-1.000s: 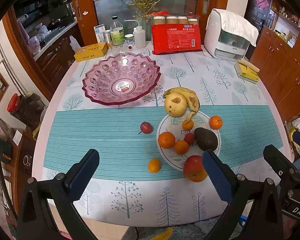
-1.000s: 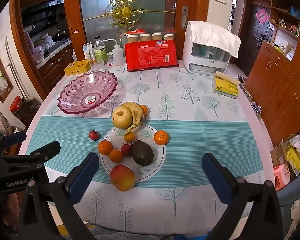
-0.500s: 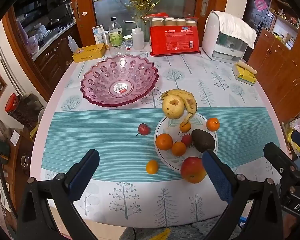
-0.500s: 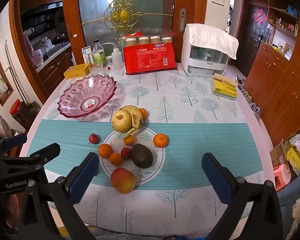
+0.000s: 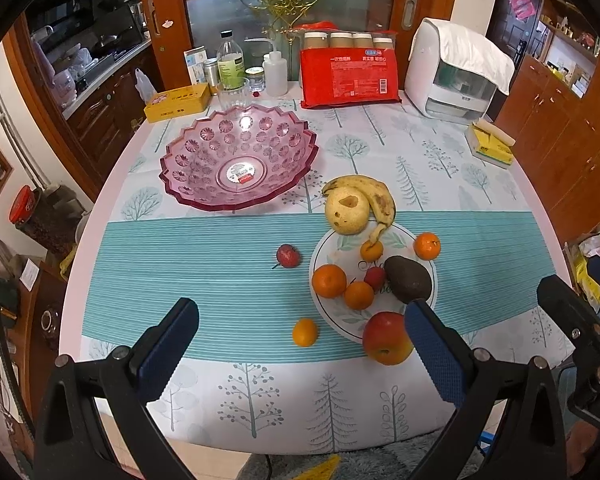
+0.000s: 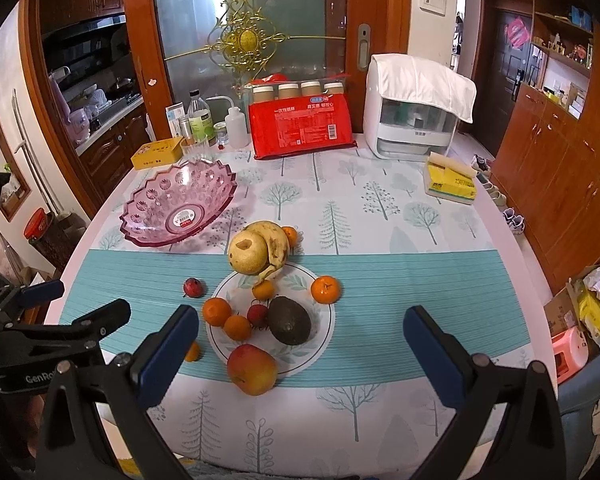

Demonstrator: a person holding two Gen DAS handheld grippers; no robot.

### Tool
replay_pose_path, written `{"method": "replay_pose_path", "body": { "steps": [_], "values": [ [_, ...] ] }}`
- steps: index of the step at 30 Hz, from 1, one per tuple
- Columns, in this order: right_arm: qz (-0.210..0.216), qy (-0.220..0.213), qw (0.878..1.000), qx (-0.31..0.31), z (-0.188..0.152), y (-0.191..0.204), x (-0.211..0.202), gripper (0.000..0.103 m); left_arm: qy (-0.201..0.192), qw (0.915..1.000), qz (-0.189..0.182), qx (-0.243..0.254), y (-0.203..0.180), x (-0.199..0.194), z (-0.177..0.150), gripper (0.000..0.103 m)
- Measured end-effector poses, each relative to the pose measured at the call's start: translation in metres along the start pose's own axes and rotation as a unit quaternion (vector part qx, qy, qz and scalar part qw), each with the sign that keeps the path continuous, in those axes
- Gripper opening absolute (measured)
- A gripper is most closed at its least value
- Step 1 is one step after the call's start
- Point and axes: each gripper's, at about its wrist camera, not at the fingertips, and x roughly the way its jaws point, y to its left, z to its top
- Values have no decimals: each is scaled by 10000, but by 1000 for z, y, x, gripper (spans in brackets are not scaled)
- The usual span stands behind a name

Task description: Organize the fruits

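Observation:
A pink glass fruit bowl (image 5: 236,160) (image 6: 178,202) stands empty at the table's left back. A white plate (image 5: 340,318) (image 6: 320,340) in the middle holds an avocado (image 5: 407,283) (image 6: 290,320), several oranges and a small red fruit. A pear (image 5: 346,213) and a banana (image 5: 380,198) lie at its far rim. A red apple (image 5: 387,337) (image 6: 252,368) sits at its near rim. A small red fruit (image 5: 288,255) and a small orange (image 5: 305,332) lie left of the plate. My left gripper (image 5: 300,340) and right gripper (image 6: 300,344) are open and empty above the near table edge.
At the back stand a red package (image 5: 350,76), several bottles (image 5: 230,66), a yellow box (image 5: 178,102), a white appliance (image 5: 456,72) and a yellow sponge pack (image 5: 490,146). Wooden cabinets (image 6: 560,184) stand to the right.
Both grippers have drawn back and risen slightly, so the table looks a bit farther. Nothing on the table has moved.

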Motion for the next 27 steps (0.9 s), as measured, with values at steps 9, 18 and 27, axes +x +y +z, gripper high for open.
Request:
{"method": "replay_pose_path", "body": {
  "steps": [9, 18, 27],
  "values": [
    [39, -17, 10000, -1, 1, 2, 0, 100, -1, 10000, -4, -14, 2, 0, 0, 102],
    [51, -7, 10000, -3, 1, 2, 0, 100, -10, 10000, -12, -8, 3, 0, 2, 102],
    [47, -6, 10000, -8, 1, 1, 0, 100, -43, 9999, -124, 56, 0, -1, 4, 102]
  ]
}}
